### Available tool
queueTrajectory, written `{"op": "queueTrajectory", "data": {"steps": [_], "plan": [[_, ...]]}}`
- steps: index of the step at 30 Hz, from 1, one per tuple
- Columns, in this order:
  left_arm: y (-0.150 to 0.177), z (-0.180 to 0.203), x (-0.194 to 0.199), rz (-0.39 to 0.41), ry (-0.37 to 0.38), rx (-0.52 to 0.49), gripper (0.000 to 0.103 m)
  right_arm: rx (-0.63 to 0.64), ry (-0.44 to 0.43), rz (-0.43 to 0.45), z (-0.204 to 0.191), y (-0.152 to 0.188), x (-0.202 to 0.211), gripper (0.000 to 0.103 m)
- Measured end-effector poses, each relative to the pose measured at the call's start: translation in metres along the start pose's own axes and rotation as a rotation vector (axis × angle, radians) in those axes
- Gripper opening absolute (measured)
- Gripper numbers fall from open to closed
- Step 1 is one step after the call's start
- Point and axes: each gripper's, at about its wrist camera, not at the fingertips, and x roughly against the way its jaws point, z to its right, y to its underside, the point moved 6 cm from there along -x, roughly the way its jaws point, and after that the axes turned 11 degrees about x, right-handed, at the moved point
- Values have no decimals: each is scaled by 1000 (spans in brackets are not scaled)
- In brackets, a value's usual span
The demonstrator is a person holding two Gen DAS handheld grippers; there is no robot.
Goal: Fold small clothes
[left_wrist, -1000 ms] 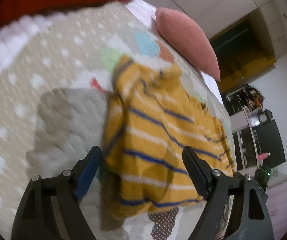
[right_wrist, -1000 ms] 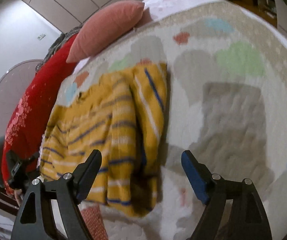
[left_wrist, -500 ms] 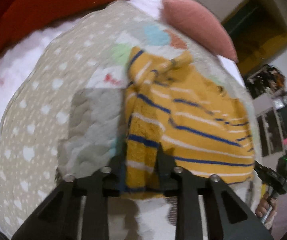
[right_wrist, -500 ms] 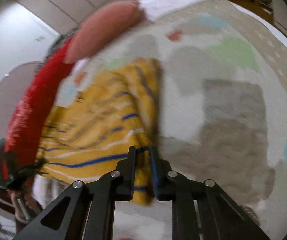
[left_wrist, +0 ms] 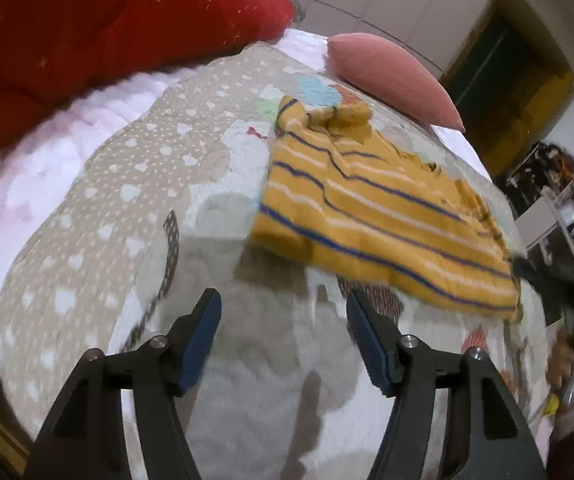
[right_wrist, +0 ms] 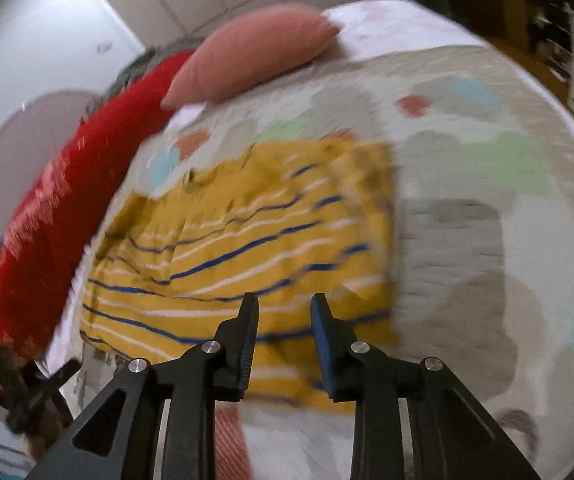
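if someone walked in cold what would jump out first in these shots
The yellow striped top lies spread mid-quilt. Behind it a red blanket and a pink pillow line the far edge. The left gripper is opening over bare quilt.

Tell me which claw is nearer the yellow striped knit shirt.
Right. The right claw hangs over the yellow striped knit shirt's near hem, opening. The left claw is off its edge, opening over the quilt.
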Motion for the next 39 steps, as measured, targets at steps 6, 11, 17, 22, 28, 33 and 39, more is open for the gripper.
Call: {"op": "queueTrajectory", "data": {"steps": [6, 11, 17, 22, 28, 33, 39], "plan": [[15, -16, 27, 53, -26, -13, 75, 67, 122, -87, -11, -28, -77, 35], [11, -46, 39, 87, -63, 39, 76, 153, 215, -110, -43, -52, -71, 42], [13, -69, 53, 98, -39, 70, 76, 281, -6, -129, -159, -51, -86, 67], [19, -86, 65, 103, -35, 81, 76, 398, -24, -181, -251, -44, -134, 77], [22, -108, 72, 107, -38, 122, 76, 501, 275, -264, -288, -34, -192, 80], [24, -119, 85, 131, -46, 156, 76, 567, 381, -210, -289, -24, -198, 56], [24, -107, 99, 152, -55, 135, 76, 554, 284, -147, -293, -28, -166, 22]]}}
